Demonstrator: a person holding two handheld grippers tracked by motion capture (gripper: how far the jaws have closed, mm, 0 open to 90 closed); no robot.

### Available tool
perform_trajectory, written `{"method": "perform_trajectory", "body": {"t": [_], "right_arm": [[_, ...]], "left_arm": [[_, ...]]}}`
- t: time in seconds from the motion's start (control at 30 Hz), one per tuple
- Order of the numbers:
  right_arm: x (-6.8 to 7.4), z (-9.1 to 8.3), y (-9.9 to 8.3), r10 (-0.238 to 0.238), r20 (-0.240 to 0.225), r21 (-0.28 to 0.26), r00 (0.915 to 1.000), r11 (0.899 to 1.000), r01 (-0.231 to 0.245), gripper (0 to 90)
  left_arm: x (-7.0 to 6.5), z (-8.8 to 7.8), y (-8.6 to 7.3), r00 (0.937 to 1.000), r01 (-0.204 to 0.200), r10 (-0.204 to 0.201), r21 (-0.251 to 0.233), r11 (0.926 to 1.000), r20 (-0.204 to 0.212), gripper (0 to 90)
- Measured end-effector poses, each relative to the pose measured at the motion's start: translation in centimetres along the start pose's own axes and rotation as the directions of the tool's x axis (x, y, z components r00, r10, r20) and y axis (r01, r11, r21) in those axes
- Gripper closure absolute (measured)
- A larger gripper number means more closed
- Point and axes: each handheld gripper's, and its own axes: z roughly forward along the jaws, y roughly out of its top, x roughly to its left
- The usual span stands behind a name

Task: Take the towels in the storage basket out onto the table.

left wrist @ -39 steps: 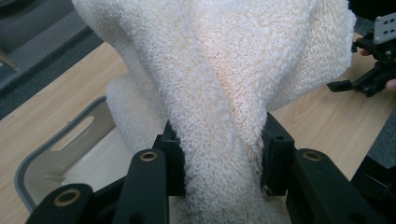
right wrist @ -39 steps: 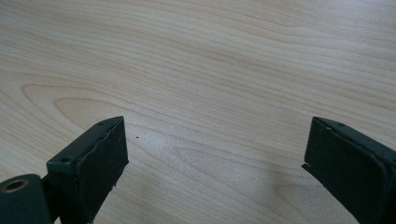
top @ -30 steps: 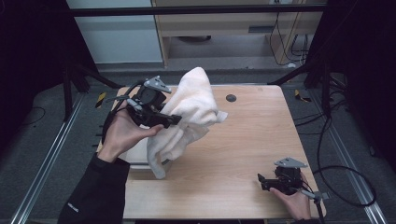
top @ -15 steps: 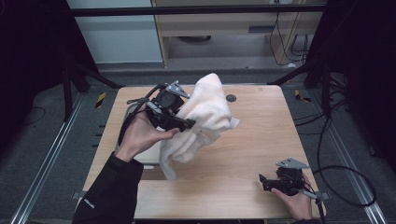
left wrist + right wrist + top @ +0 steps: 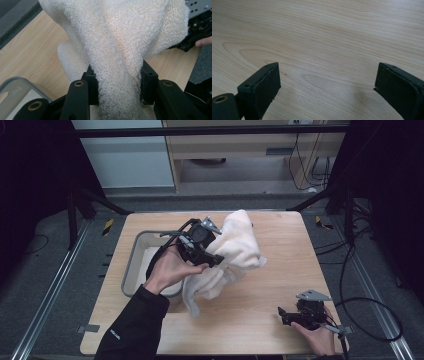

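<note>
The cream towel (image 5: 235, 252) hangs above the middle of the wooden table (image 5: 280, 285), bunched and lifted, its lower end trailing down to the tabletop just beside the grey tub (image 5: 131, 265). Your left gripper (image 5: 212, 260) has its jaws clamped on a thick fold of it (image 5: 117, 82). Your right gripper (image 5: 287, 316) rests low near the table's front right corner, well apart from the towel, jaws spread wide over bare wood (image 5: 327, 82).
</note>
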Motion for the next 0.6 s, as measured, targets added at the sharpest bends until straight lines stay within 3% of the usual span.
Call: {"method": "perform_trajectory", "body": {"t": [0.6], "right_arm": [[0.0,0.1,0.0,0.003,-0.005,0.007,1.0000,1.000,-0.003,6.4]], "left_arm": [[-0.9,5.0,0.1,0.9995,-0.019,0.018,0.040,0.9990,0.027,60.3]]}}
